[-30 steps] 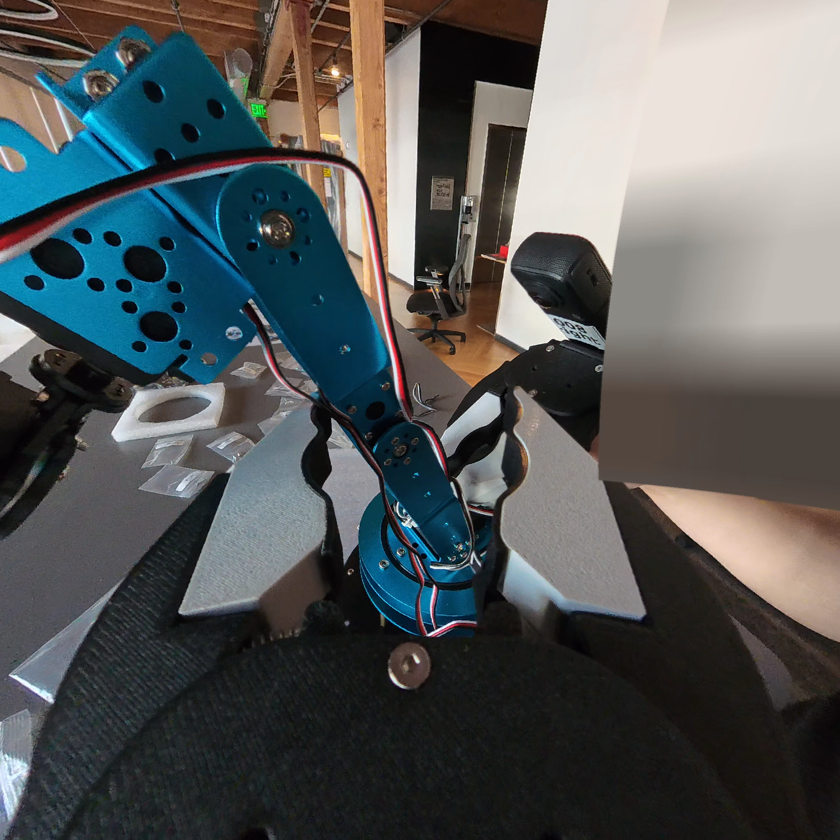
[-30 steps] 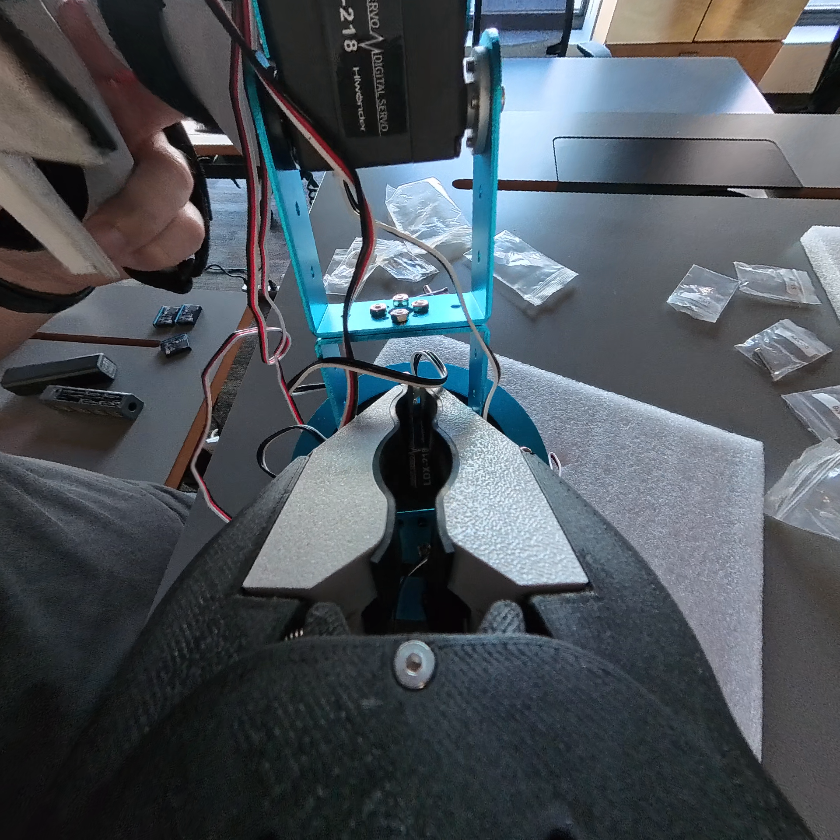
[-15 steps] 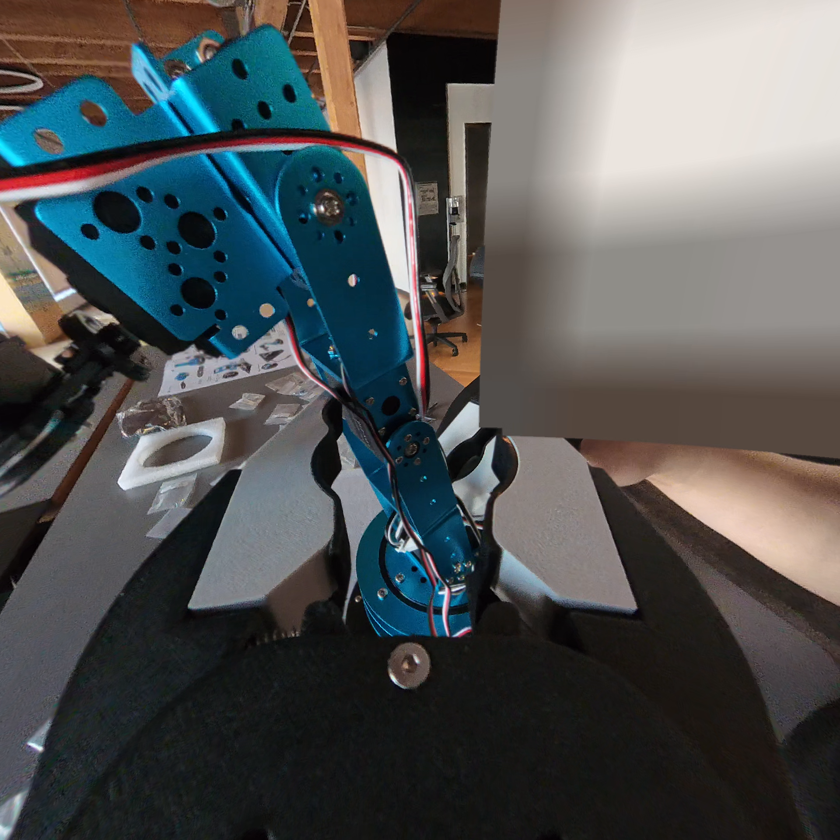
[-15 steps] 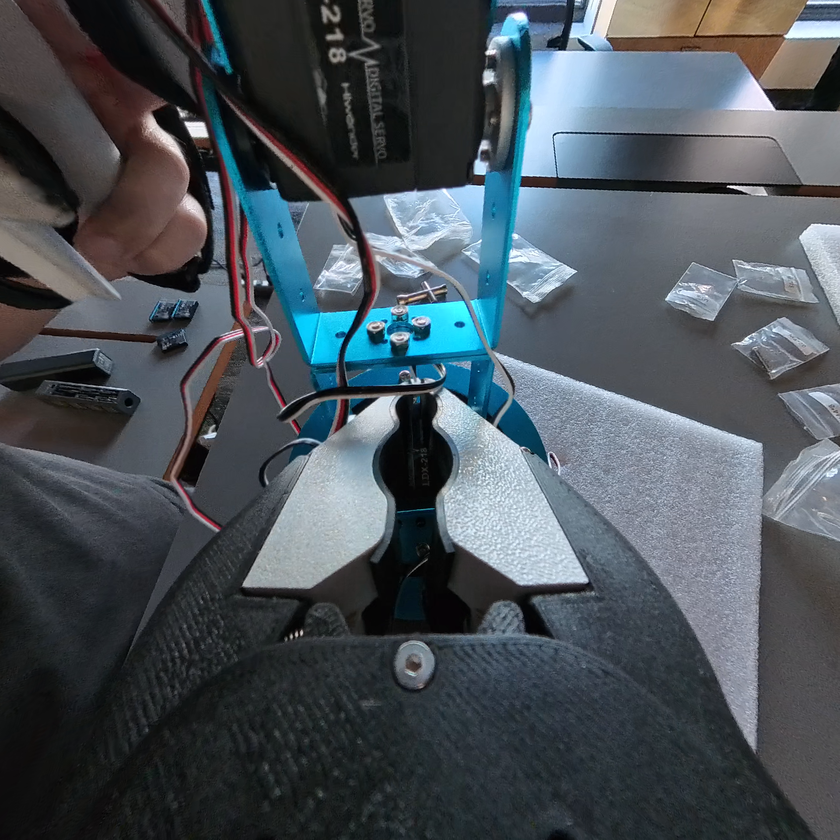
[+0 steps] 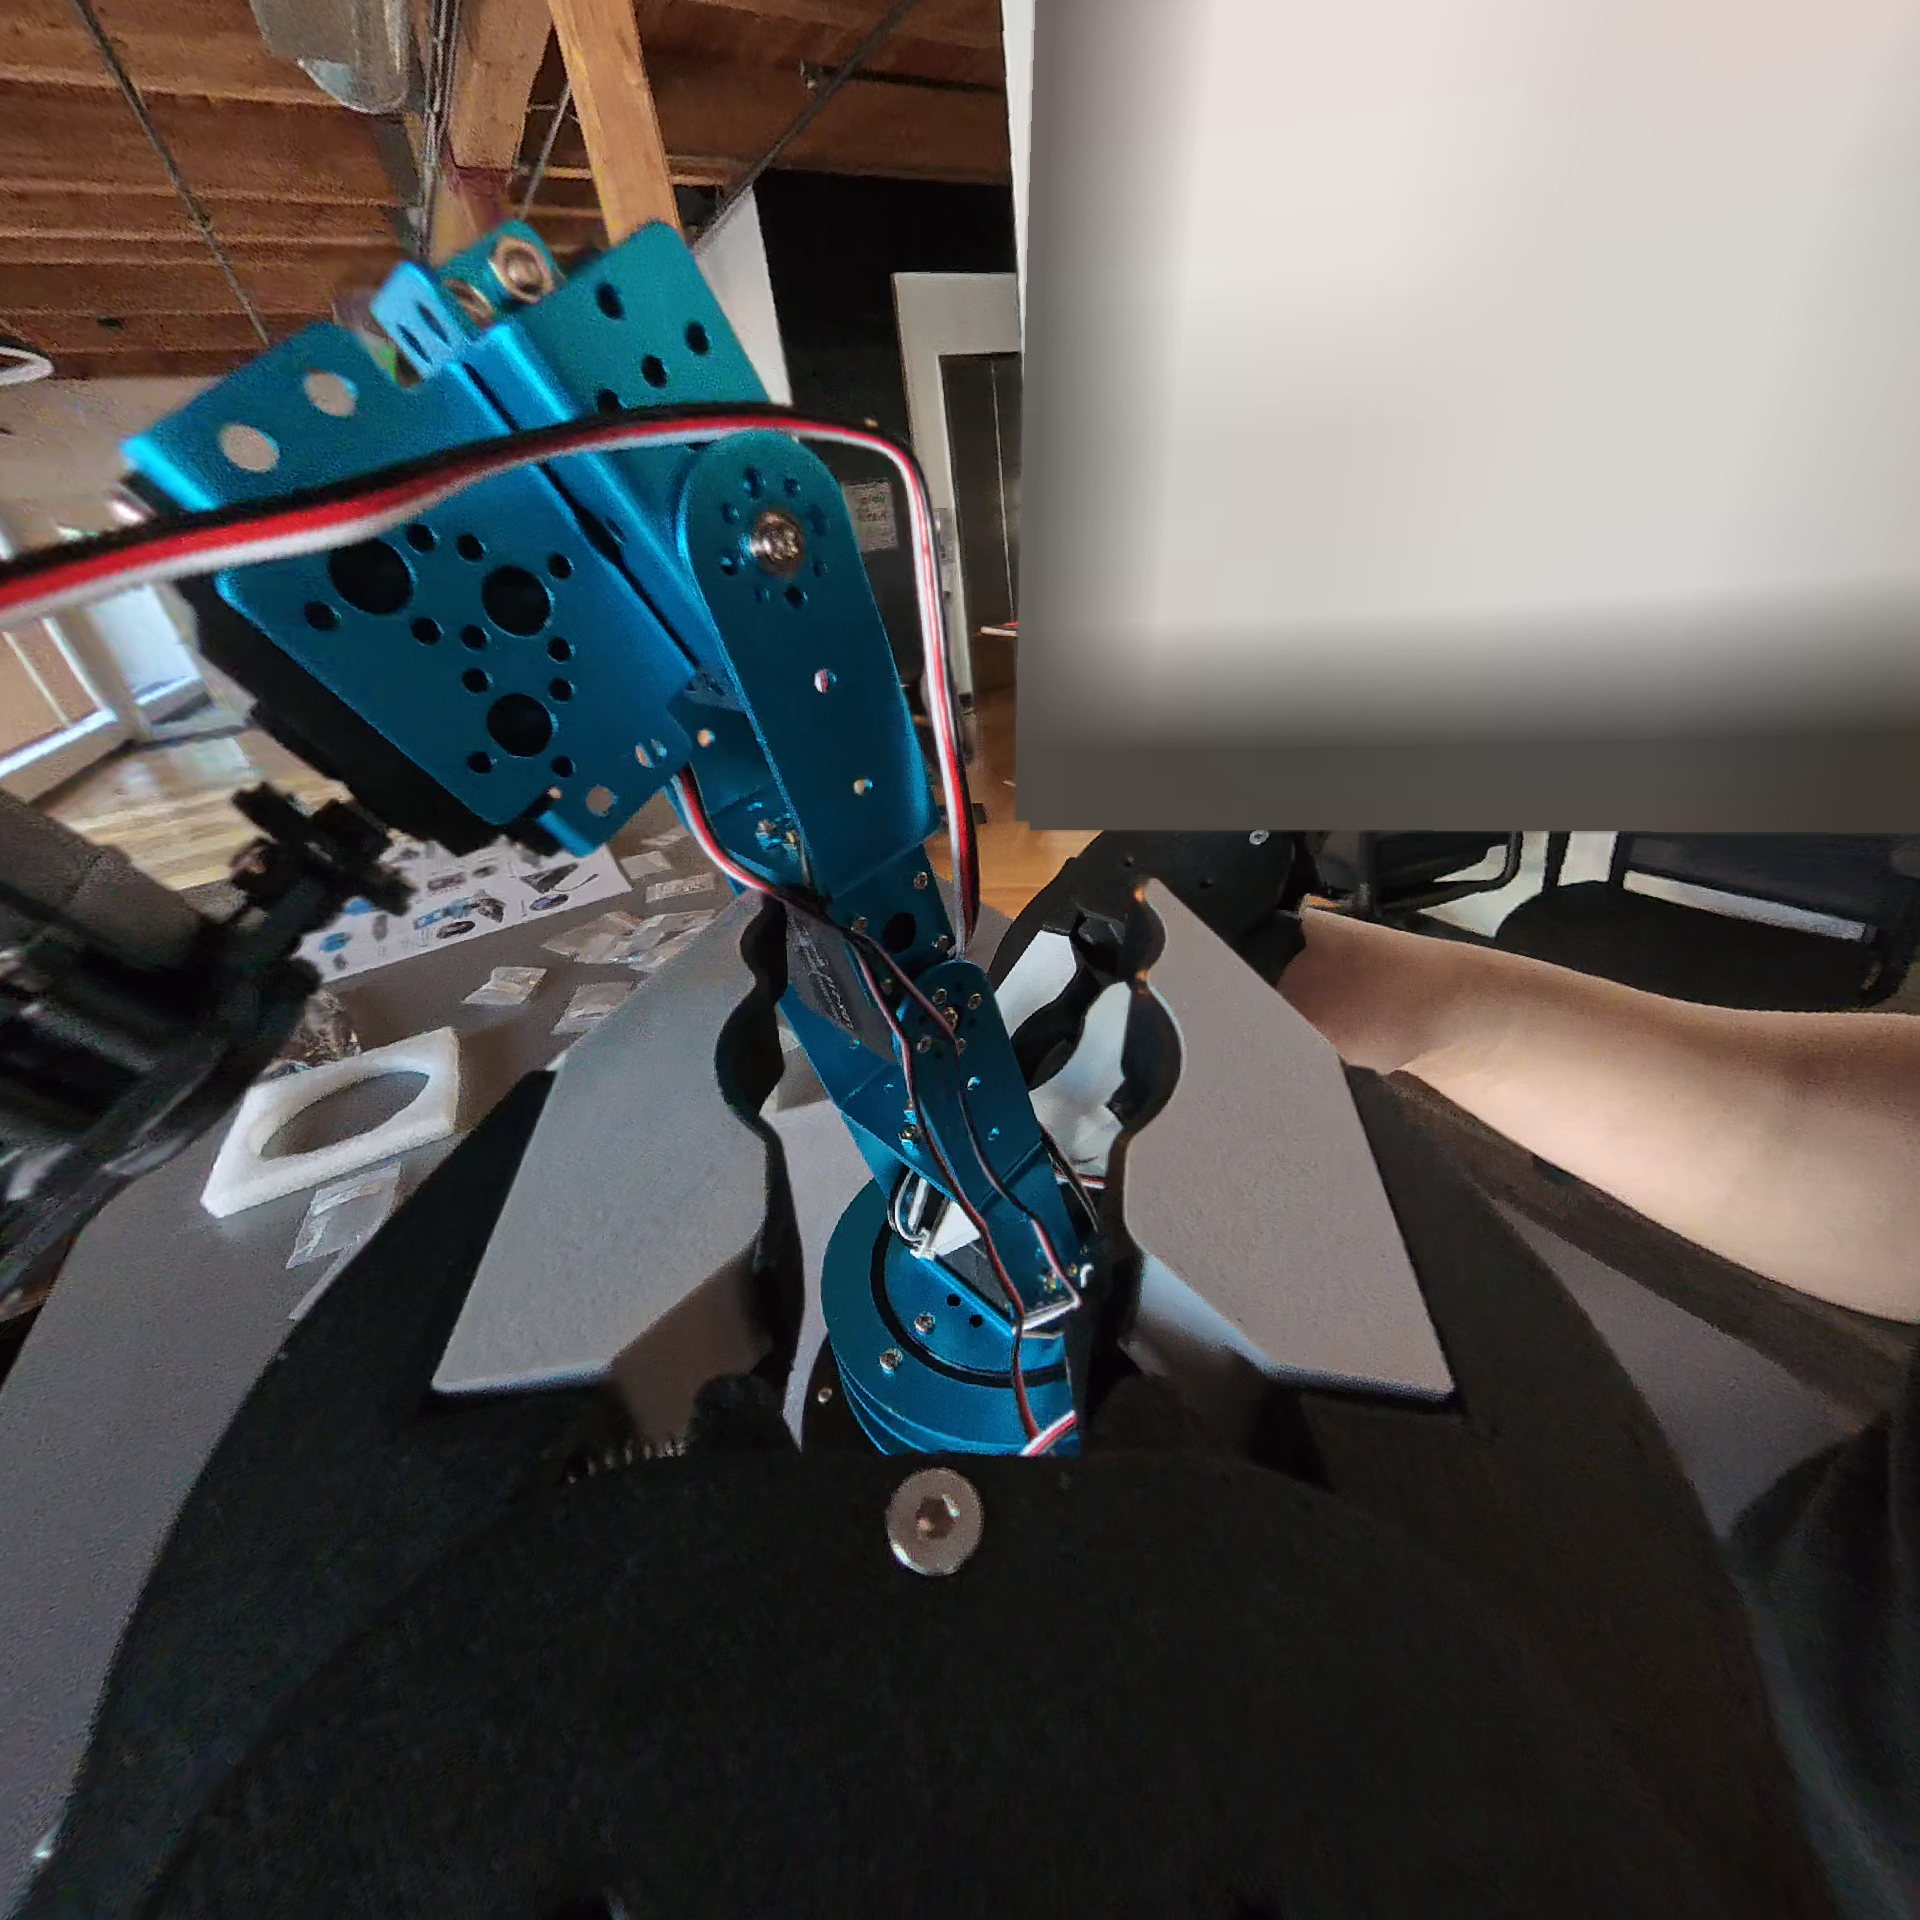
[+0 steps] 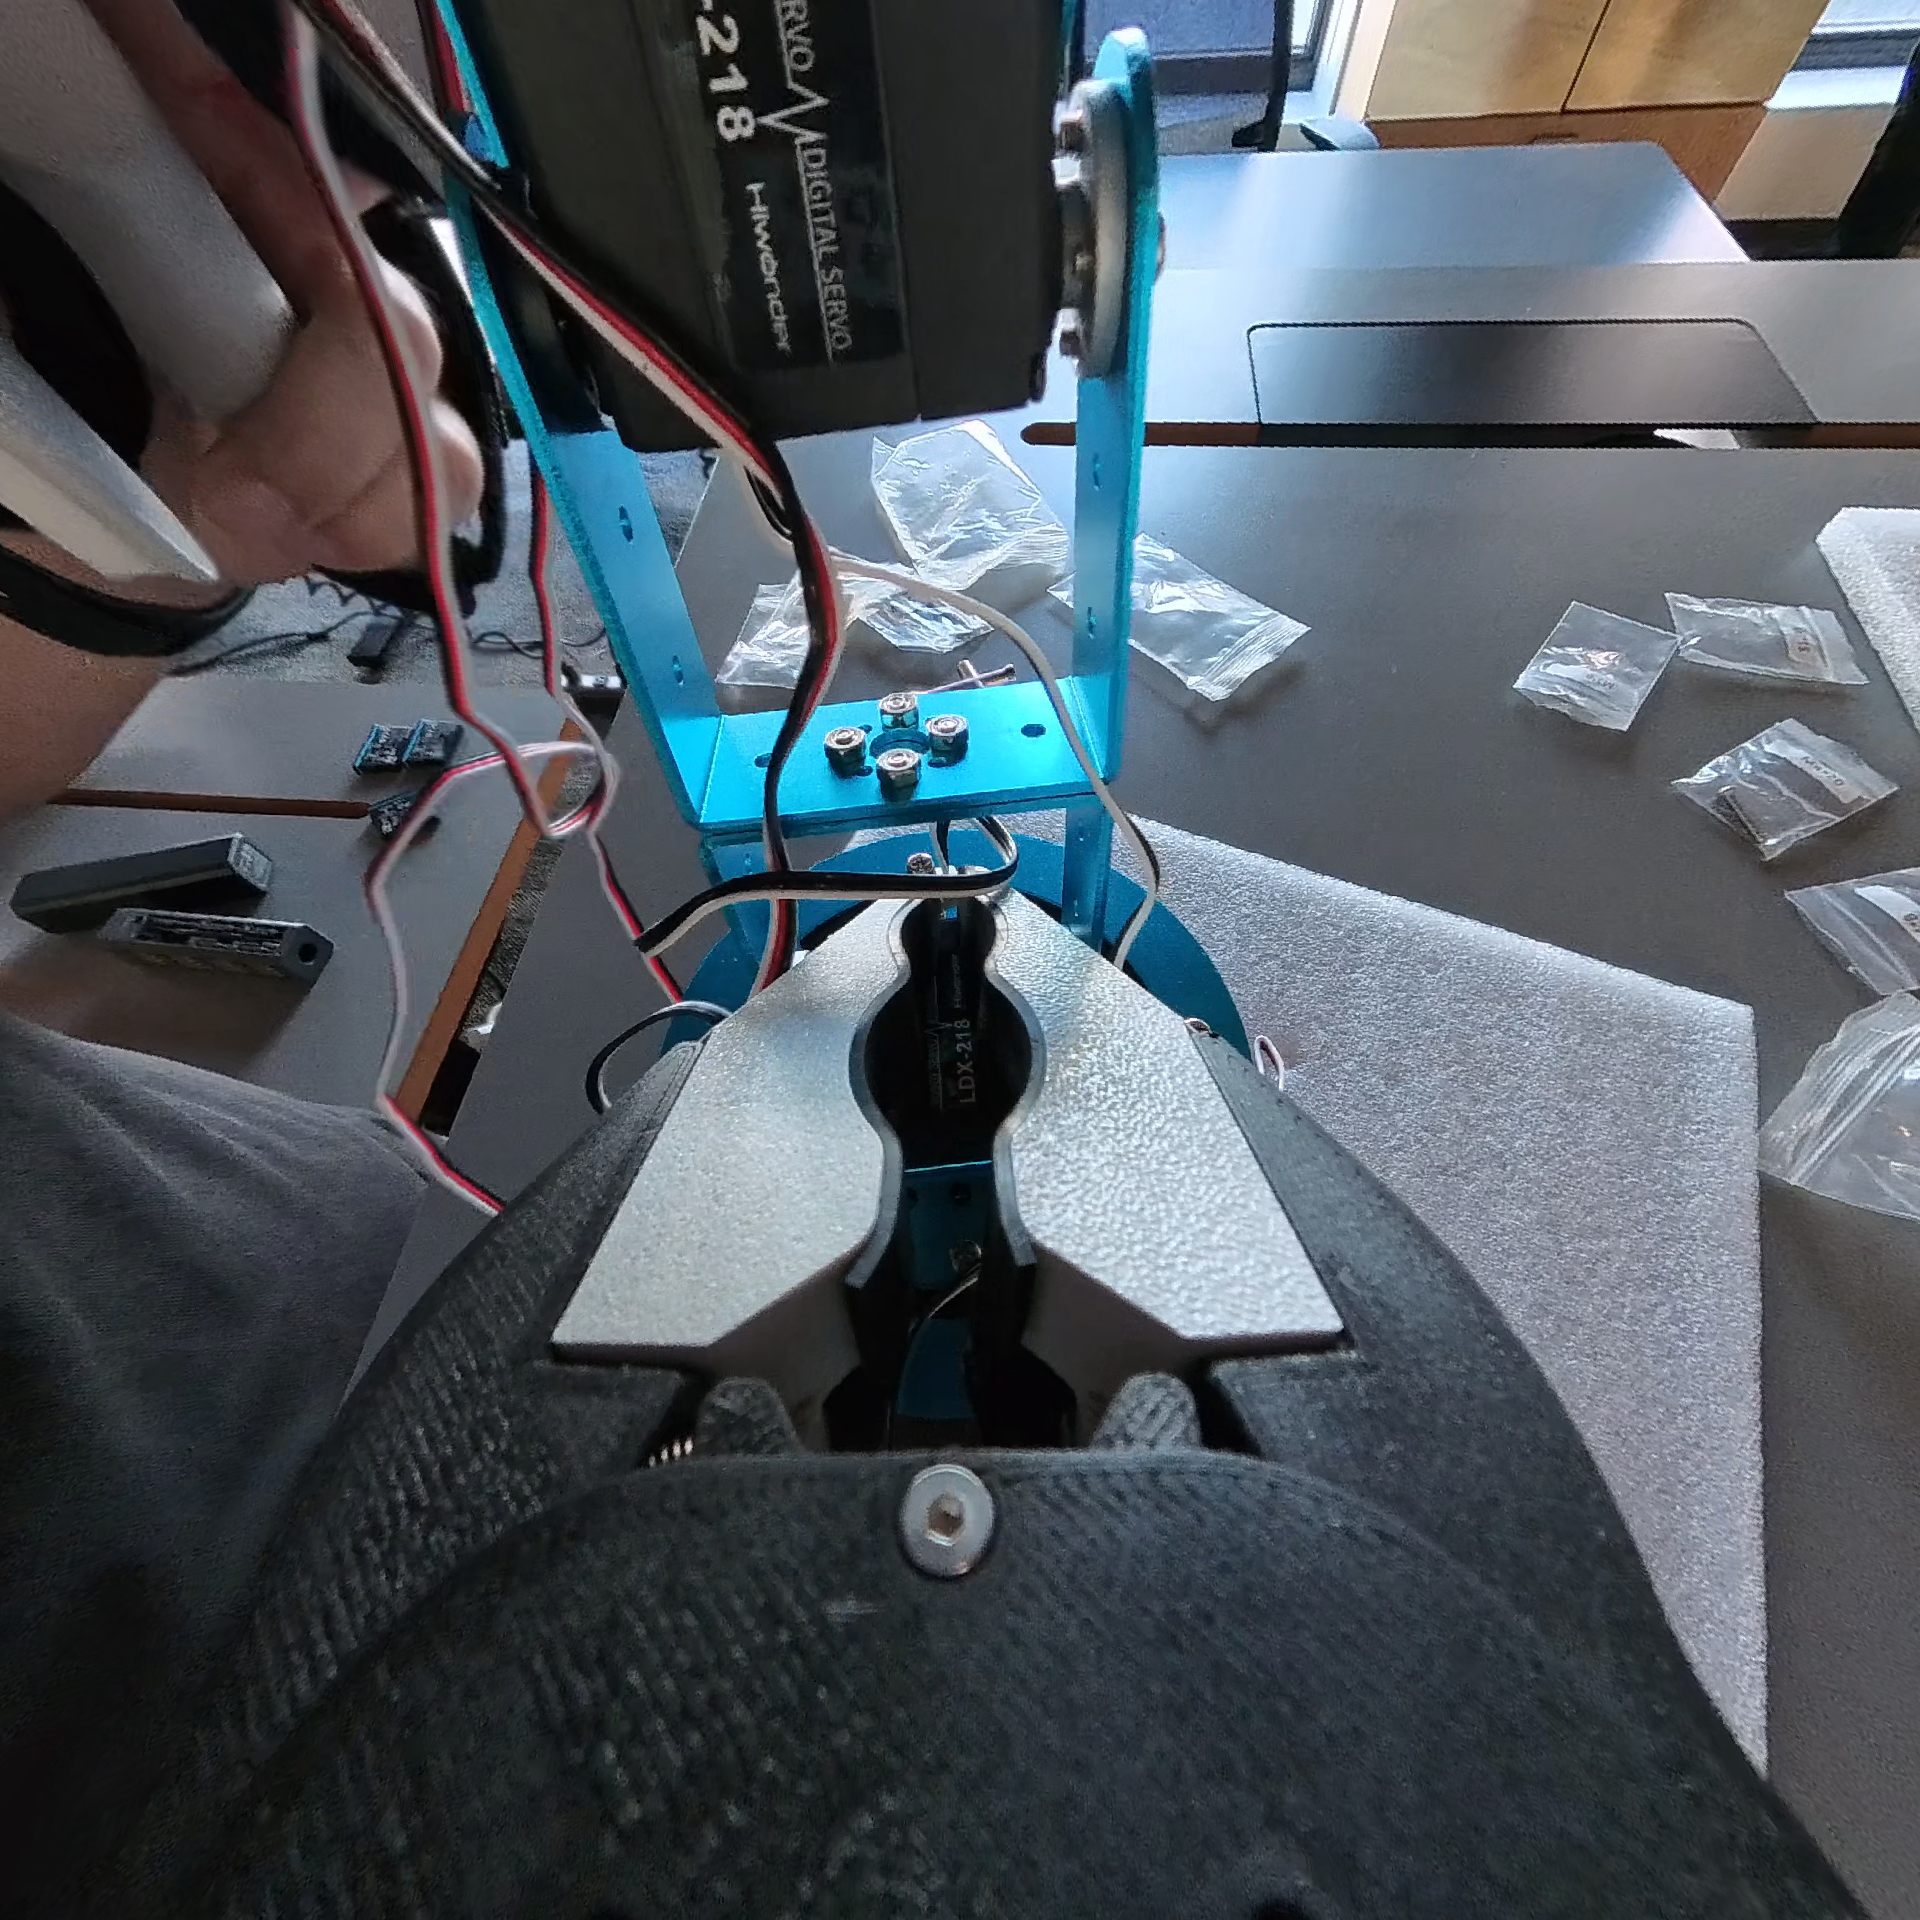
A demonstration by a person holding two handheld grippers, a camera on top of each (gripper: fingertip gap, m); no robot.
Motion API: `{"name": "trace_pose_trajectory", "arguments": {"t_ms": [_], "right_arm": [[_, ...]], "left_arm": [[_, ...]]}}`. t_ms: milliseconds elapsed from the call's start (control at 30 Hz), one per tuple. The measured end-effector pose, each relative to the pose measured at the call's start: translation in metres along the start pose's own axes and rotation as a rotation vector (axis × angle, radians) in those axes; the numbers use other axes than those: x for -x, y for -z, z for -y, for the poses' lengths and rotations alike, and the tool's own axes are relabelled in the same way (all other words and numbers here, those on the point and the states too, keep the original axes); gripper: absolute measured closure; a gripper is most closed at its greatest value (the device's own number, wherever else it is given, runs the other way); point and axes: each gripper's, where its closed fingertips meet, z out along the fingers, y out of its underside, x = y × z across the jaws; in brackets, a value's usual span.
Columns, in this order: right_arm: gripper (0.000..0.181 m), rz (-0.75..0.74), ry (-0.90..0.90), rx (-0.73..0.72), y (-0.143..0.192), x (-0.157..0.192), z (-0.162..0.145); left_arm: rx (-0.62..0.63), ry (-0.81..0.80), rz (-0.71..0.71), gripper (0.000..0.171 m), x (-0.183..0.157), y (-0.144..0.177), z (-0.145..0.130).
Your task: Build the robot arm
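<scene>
Room with exposed timber ceiling beams (image 5: pixel 312 135) and white walls, seen in the left wrist view; dark grey table (image 6: pixel 1455 582) below, a second dark desk (image 6: pixel 1507 343) behind it. White foam sheet (image 6: pixel 1507 1164) lies on the table under the round base of a blue metal robot-arm kit (image 6: pixel 904 769), which stands upright with its upper links tilted over. Left gripper (image 5: pixel 945 1049) is open, its two grey fingers (image 5: pixel 623 1195) set either side of the kit's lower link (image 5: pixel 977 1122) just above the turntable base, apart from it on the left side; contact on the right side cannot be told. Right gripper (image 6: pixel 948 997) is clenched, fingers pressed on a black servo block (image 6: pixel 951 1049) low on the kit, just above the base. A bare forearm (image 5: pixel 1610 1122) reaches in from the right in the left wrist view; a hand (image 6: pixel 312 468) grips the other handle at upper left in the right wrist view. Black servo (image 6: pixel 790 208) at the top carries a printed label; red-white-black wires (image 6: pixel 499 665) hang slack from it. Small clear plastic bags (image 6: pixel 1600 665) lie scattered on the table; a white foam frame (image 5: pixel 343 1122) near the far edge; two black bar-shaped parts (image 6: pixel 145 883) on a side table.
</scene>
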Motion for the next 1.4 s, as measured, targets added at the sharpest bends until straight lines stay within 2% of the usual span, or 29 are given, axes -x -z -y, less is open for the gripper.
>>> {"name": "trace_pose_trajectory", "arguments": {"t_ms": [133,300,333,400,467,700,900,1033,1133,1233,1400], "right_arm": [[0.179,0.002,0.003,-0.002,0.0,0.0,0.0],[0.179,0.058,-0.022,-0.027,0.001,0.006,0.006],[0.18,0.072,-0.03,-0.036,0.001,0.008,0.009],[0.179,0.077,-0.033,-0.02,0.0,0.007,0.011],[0.18,0.059,-0.019,0.018,-0.003,0.004,0.009],[0.179,0.054,-0.003,0.093,-0.005,0.004,0.007],[0.179,0.04,-0.009,0.109,-0.005,0.005,0.006],[0.179,0.023,-0.006,0.121,-0.006,0.004,0.005],[0.179,0.025,0.01,0.126,-0.006,0.005,0.004],[0.179,0.008,0.027,0.135,-0.006,0.002,0.003],[0.179,0.045,0.046,0.118,-0.005,0.008,0.003]], "left_arm": [[0.021,0.051,-0.012,0.106,0.003,0.016,-0.012],[0.081,0.23,-0.032,0.128,0.019,0.035,-0.06],[0.103,0.265,-0.047,0.135,0.023,0.037,-0.072],[0.142,0.317,-0.088,0.137,0.03,0.039,-0.09],[0.148,0.325,-0.159,0.143,0.032,0.04,-0.098],[0.09,0.243,-0.321,0.164,0.038,0.032,-0.105],[0.08,0.134,-0.372,0.156,0.022,0.011,-0.11],[0.112,0.109,-0.422,0.161,0.014,0.002,-0.113],[0.151,0.087,-0.424,0.158,0.014,-0.003,-0.117],[0.162,0.078,-0.45,0.167,0.011,-0.004,-0.119],[0.118,0.043,-0.483,0.17,0.008,0.0,-0.116]]}}
